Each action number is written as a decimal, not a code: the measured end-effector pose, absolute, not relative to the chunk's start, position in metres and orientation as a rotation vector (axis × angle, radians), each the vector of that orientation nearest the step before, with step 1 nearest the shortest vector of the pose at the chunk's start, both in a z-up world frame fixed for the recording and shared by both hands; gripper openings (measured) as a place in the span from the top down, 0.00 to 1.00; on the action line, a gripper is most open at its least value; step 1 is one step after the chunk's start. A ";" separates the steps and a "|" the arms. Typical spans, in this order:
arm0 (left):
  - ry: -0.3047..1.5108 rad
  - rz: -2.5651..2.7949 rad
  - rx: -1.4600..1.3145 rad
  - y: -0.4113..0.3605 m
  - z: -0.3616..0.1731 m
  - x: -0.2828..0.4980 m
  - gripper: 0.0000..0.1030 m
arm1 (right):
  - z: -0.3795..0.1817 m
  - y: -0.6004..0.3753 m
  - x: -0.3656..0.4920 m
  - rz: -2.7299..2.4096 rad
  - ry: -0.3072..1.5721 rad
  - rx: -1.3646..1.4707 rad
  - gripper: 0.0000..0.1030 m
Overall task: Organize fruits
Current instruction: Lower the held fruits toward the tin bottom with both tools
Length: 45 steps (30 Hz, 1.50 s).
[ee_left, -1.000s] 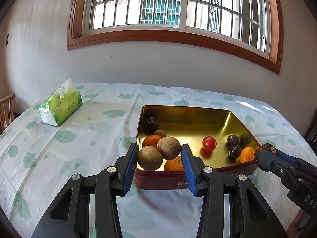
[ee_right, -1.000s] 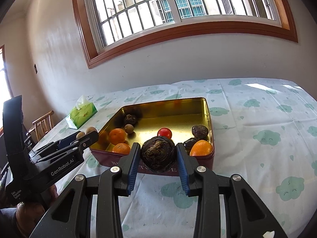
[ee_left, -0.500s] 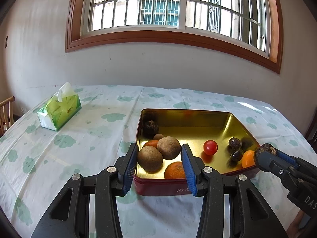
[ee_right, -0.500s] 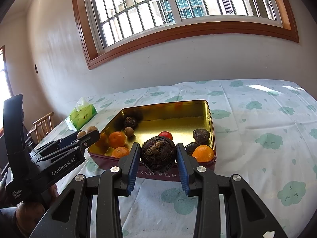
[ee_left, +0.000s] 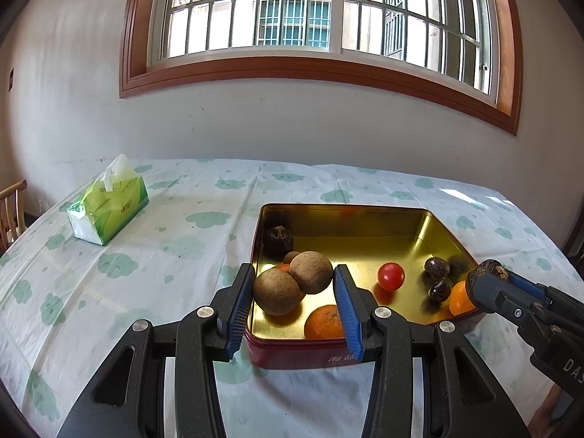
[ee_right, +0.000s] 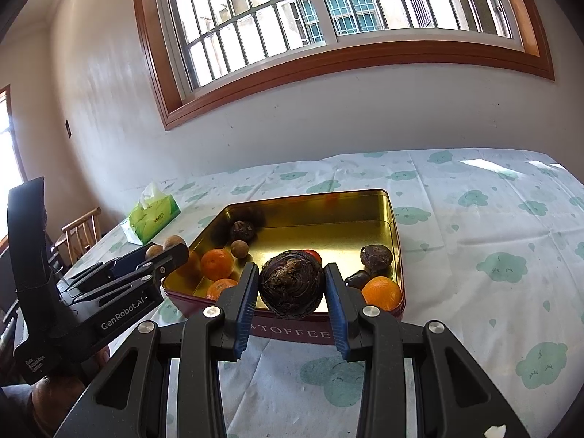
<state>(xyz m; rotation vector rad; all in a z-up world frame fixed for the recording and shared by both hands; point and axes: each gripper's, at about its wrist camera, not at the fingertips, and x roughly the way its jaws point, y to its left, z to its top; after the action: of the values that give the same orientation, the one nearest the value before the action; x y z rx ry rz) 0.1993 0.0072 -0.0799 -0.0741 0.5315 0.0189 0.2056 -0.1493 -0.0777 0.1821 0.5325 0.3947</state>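
Left gripper (ee_left: 292, 292): jaws closed on two brown round fruits (ee_left: 294, 284), held above the near left corner of the gold tin (ee_left: 365, 215). Right gripper (ee_right: 290, 288): jaws clamped on a dark wrinkled fruit (ee_right: 292, 284) over the tin's near edge. The tin, holding oranges (ee_right: 217, 263) and a red tomato (ee_left: 390, 276), rests on the table (ee_left: 164, 241).

My tin (ee_left: 346, 211) sits on the table (ee_left: 182, 241) toward its near edge, with the tissue box (ee_left: 109, 208) well apart to its left, nearer the far left corner. Inside the tin, a wrinkled fruit (ee_left: 278, 238) lies in the far left corner, one mandarin (ee_left: 323, 323) against the near wall, another mandarin (ee_left: 458, 297) in the near right corner, and a cherry tomato (ee_left: 390, 276) between them. A chair (ee_right: 82, 233) stands beyond the table's left edge.
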 end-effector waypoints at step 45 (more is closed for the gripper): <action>0.531 0.012 -0.064 0.008 -0.080 0.224 0.56 | -0.079 -0.142 0.226 0.401 0.546 0.182 0.67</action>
<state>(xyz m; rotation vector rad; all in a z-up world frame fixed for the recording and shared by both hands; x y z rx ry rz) 0.2237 0.0077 -0.0800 -0.0638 0.5307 0.0123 0.2264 -0.1421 -0.0794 0.1824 0.5460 0.4010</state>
